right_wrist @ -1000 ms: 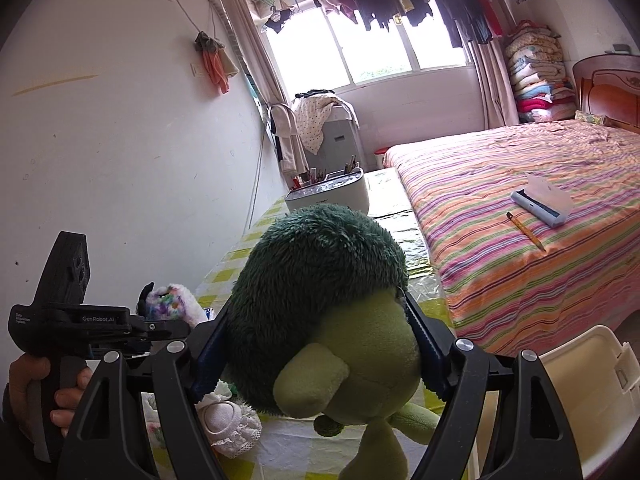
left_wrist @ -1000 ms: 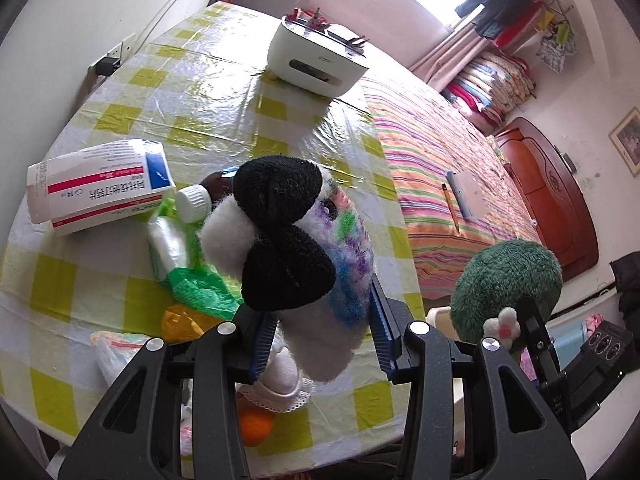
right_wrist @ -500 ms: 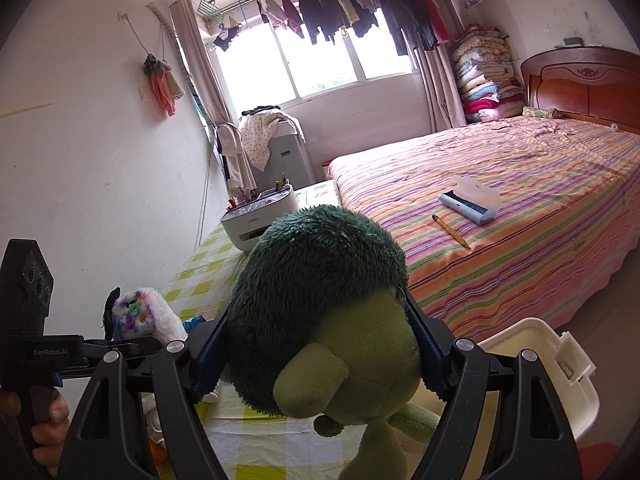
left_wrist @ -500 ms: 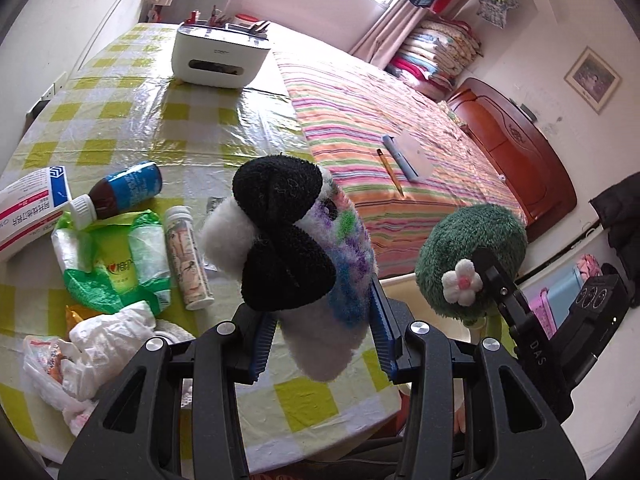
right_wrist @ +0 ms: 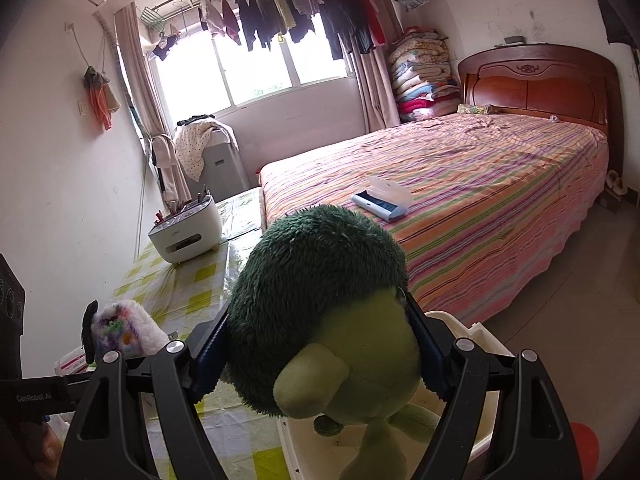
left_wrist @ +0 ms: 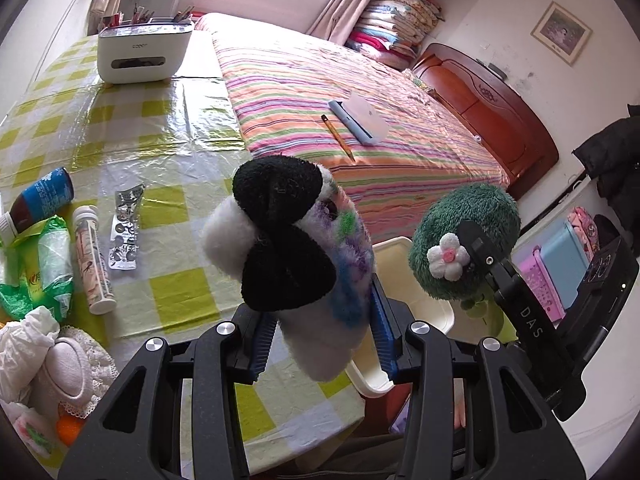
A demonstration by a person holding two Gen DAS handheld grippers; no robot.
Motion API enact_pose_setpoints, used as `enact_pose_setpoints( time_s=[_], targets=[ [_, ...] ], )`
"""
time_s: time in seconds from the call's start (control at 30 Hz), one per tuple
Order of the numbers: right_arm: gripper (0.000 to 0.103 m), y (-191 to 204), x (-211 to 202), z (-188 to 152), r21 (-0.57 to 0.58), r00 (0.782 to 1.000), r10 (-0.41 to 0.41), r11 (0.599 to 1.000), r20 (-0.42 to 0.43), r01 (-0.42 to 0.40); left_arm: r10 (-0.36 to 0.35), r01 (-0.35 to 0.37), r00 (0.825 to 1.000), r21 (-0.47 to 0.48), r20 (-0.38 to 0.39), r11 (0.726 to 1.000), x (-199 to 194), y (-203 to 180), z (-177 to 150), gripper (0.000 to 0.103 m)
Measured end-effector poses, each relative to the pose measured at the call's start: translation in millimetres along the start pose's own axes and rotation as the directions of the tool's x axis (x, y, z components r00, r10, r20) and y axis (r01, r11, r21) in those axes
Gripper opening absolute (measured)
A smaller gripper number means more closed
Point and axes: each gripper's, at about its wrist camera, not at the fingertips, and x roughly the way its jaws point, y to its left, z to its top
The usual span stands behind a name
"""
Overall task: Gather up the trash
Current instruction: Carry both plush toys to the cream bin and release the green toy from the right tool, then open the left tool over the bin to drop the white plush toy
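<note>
while both arms hang out past the table's edge, each tong is clamped around a soft toy: the left gripper [left_wrist: 322, 344] squeezes the white plush [left_wrist: 304, 256] with the black bow and coloured fuzz, and the right gripper [right_wrist: 316, 354] pinches the green plush [right_wrist: 320, 312], its dark furry cap up and pale green face toward the camera. below them stands the cream bin [left_wrist: 416, 312], lid tipped back, just beside the checkered table [left_wrist: 168, 128]. from the right wrist view the green toy hangs over the bin's opening [right_wrist: 486, 432], and its legs look close to the rim.

my guess is the step in hand is dropping these into the bin. to do it well, i'd bring each toy squarely over the open mouth before letting go, lower it so it falls only a little way, and open one tong at a time so the two plushes don't knock each other off the rim. the white one sits nearer the table side of the bin, so it wants a nudge outward first. fuzz can cling to the blue pads, so open wide.

plenty is left on the table: a green bag [left_wrist: 36, 276], a tube [left_wrist: 94, 260], a blister pack [left_wrist: 126, 236], a brown bottle [left_wrist: 38, 204] and crumpled tissue [left_wrist: 28, 332].
</note>
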Motion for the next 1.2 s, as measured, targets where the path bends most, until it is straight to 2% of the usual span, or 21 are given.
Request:
enact_pose_setpoints(
  time_s=[0.37, 0.73, 0.9, 1.2],
  targets=[
    [0.077, -24.1, -6.9, -1.8, 0.027, 0.995, -0.096, 0.995, 0.015, 0.095, -0.015, 0.015, 0.999, 0.023, -0.03, 1.0, 35.5, -24.5, -3.2, 0.041],
    [0.081, -38.7, -3.2, -2.6, 0.089, 0.994, -0.104, 0.99, -0.017, 0.105, -0.008, 0.009, 0.998, 0.02, -0.057, 1.0, 51.1, -26.4, -3.9, 0.042],
    [0.082, -36.8, -9.9, -0.3, 0.089, 0.994, -0.109, 0.99, 0.022, 0.106, -0.012, 0.014, 0.998, 0.029, -0.066, 0.999, 55.4, -30.8, -4.2, 0.042],
    [0.082, -49.8, -18.4, 4.6, 0.156, 0.993, -0.101, 0.984, 0.063, 0.09, -0.008, 0.015, 0.996, 0.077, -0.088, 0.997, 70.3, -46.5, -10.7, 0.042]
  ],
)
